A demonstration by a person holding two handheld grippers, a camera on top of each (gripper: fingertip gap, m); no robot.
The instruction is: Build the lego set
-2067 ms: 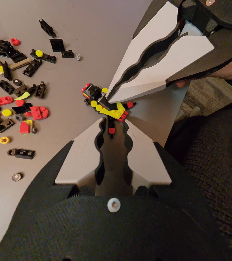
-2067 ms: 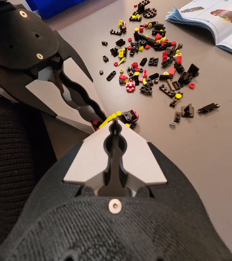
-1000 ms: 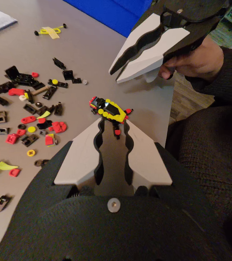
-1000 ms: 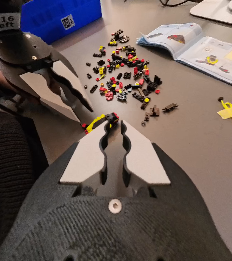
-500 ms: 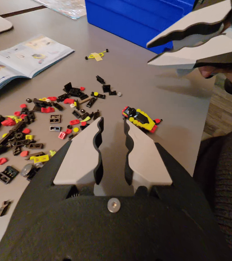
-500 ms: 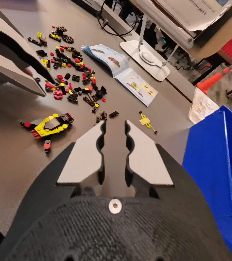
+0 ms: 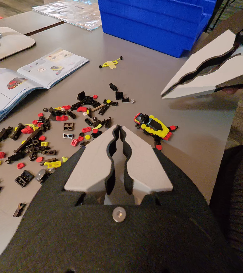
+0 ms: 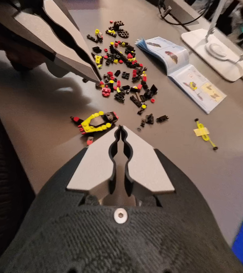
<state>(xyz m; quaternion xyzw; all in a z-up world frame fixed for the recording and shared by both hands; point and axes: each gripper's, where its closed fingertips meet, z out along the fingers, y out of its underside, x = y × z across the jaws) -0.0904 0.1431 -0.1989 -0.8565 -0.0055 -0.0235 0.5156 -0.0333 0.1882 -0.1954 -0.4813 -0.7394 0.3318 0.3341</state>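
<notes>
- While both tongs hang above the grey table (image 7: 154,76), the left gripper (image 7: 119,126) is clenched, its two grey fingertips meeting with nothing between them.
- The right gripper (image 8: 120,126) is clenched in the same way, and its grasp is also bare.
- Nearest to both tips lies a small model built of yellow, black and red plastic bricks (image 7: 153,128), flat on the table near its edge; it touches neither gripper.
- From the left wrist view the model is just to the right of the left tips, and the right gripper hangs further right, well apart from the model.
- A scatter of loose black, red and yellow small bricks (image 7: 55,133) lies to the left of the model.
- Behind the bricks an open light-blue instruction booklet (image 7: 33,76) rests on the table.
- A yellow looped cord with a strip of pale tape (image 7: 111,64) lies alone, between the bricks and a blue plastic bin (image 7: 150,25).
</notes>
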